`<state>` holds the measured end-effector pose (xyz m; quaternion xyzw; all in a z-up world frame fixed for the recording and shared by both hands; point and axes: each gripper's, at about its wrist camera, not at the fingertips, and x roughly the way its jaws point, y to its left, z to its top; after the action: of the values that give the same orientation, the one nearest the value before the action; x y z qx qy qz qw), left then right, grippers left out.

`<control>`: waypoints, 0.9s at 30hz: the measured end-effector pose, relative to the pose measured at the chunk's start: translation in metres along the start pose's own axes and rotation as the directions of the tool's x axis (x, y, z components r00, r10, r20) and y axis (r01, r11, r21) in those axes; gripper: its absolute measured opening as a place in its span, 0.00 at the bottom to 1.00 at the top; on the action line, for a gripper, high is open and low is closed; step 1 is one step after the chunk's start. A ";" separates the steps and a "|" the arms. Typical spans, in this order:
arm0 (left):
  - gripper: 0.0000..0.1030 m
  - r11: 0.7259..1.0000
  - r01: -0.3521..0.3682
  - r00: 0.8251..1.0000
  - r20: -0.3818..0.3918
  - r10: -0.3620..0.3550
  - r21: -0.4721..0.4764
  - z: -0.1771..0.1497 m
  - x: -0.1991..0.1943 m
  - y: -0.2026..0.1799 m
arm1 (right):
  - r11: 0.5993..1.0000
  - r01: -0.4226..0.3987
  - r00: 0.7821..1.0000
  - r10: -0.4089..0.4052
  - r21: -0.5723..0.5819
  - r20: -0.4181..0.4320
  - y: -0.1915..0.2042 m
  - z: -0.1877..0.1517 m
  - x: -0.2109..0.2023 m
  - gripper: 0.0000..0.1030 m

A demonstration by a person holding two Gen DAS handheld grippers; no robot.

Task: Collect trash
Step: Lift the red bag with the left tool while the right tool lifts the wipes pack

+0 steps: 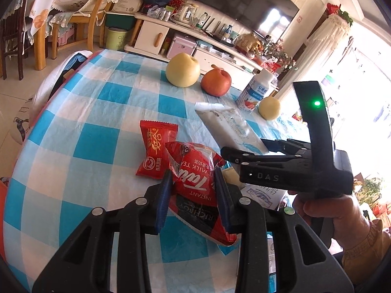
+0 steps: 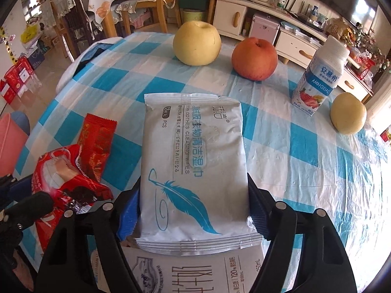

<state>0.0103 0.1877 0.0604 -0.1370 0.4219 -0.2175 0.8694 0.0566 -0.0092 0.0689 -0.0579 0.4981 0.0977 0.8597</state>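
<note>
My left gripper [image 1: 194, 183] is shut on a red instant milk tea packet [image 1: 195, 190], its blue pads pinching the packet's sides just above the checked tablecloth [image 1: 97, 112]. A second red snack wrapper [image 1: 156, 149] lies flat just beyond it. My right gripper [image 2: 193, 207] is shut on a white wet-wipes pack [image 2: 193, 161] with a blue feather print, and its pads press on the pack's near end from both sides. In the left wrist view a hand [image 1: 337, 214] holds the right gripper [image 1: 242, 146] to the right of the packet. The red packet [image 2: 61, 171] appears crumpled at the lower left of the right wrist view.
At the table's far side stand a large yellow fruit [image 2: 196, 42], a red apple [image 2: 254, 58], a strawberry yoghurt bottle [image 2: 320, 75] and a small yellow fruit [image 2: 348, 113]. A milk carton [image 2: 195, 273] lies under the wipes pack. A pink bin [image 2: 12, 141] stands off the table's left edge.
</note>
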 end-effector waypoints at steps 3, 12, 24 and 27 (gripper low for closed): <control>0.35 1.000 0.008 1.000 0.029 -0.008 -0.011 0.002 -0.011 0.003 | 1.000 -0.021 0.998 0.022 -0.002 0.058 0.008 0.003 -0.022 0.73; 0.35 0.996 -0.002 0.989 0.144 0.014 -0.086 0.008 -0.055 0.030 | 0.993 -0.115 0.986 0.113 0.010 0.121 0.026 0.004 -0.055 0.73; 0.21 0.926 -0.214 0.868 0.374 0.326 -0.310 -0.003 -0.146 0.089 | 0.958 -0.268 0.940 0.284 -0.105 0.191 0.120 0.003 -0.103 0.73; 0.21 0.891 -0.250 0.826 0.397 0.400 -0.379 -0.012 -0.166 0.104 | 0.946 -0.287 0.932 0.312 -0.153 0.183 0.159 -0.002 -0.108 0.73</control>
<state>-0.0631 0.3595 0.1207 -0.2453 0.2471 0.0441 0.9364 -0.0337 0.1338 0.1608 -0.0240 0.4029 0.2640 0.8760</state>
